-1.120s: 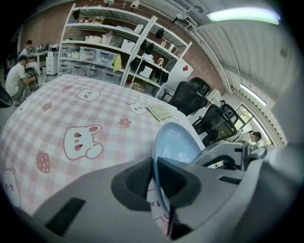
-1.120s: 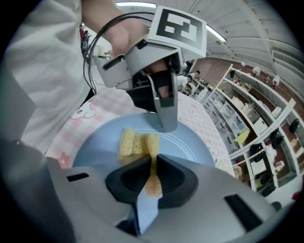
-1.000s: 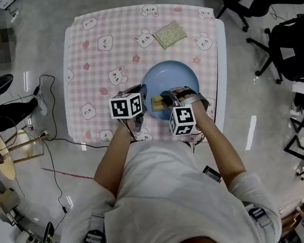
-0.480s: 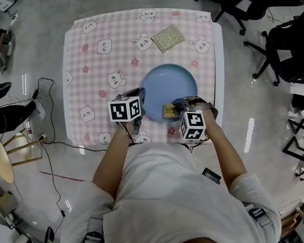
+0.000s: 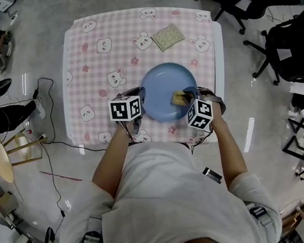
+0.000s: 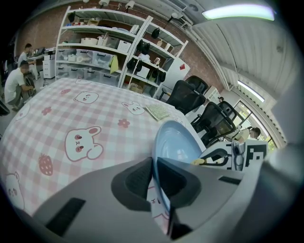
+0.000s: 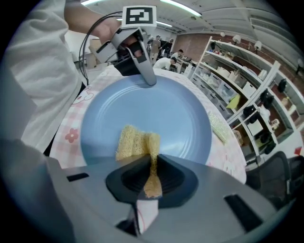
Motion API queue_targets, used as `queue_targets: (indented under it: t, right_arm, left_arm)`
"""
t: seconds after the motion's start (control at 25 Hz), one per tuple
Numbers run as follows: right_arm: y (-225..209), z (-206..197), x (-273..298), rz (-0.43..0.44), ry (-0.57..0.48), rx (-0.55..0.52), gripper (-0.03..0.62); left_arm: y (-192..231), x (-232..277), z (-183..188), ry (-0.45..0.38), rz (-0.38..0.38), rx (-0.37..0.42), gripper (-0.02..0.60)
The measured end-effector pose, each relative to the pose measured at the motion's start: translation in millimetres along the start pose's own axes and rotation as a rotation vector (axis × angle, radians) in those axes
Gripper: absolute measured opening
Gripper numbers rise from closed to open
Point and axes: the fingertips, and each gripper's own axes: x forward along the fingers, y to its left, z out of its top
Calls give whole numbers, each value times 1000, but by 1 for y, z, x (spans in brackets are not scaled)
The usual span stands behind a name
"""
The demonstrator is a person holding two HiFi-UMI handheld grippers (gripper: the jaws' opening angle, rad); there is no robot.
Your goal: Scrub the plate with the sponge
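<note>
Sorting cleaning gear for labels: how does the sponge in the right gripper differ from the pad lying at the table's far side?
The sponge is pinched and folded between the right gripper's jaws; the pad lies flat and free. The sponge rests on the blue plate; the pad sits on the tablecloth, apart from the plate. Both are yellowish and coarse.
</note>
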Motion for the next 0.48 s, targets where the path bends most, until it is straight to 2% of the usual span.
queue_targets:
  t: [0.28,0.48]
  right_arm:
    - [-46,1,9,-90,5,134,46]
    - [-72,13,17,-162,9,160,46]
  left_arm:
    - [0,0,-1,-6,-5,-9,38]
    - [-1,-1,-2,-16,-2,-27,41]
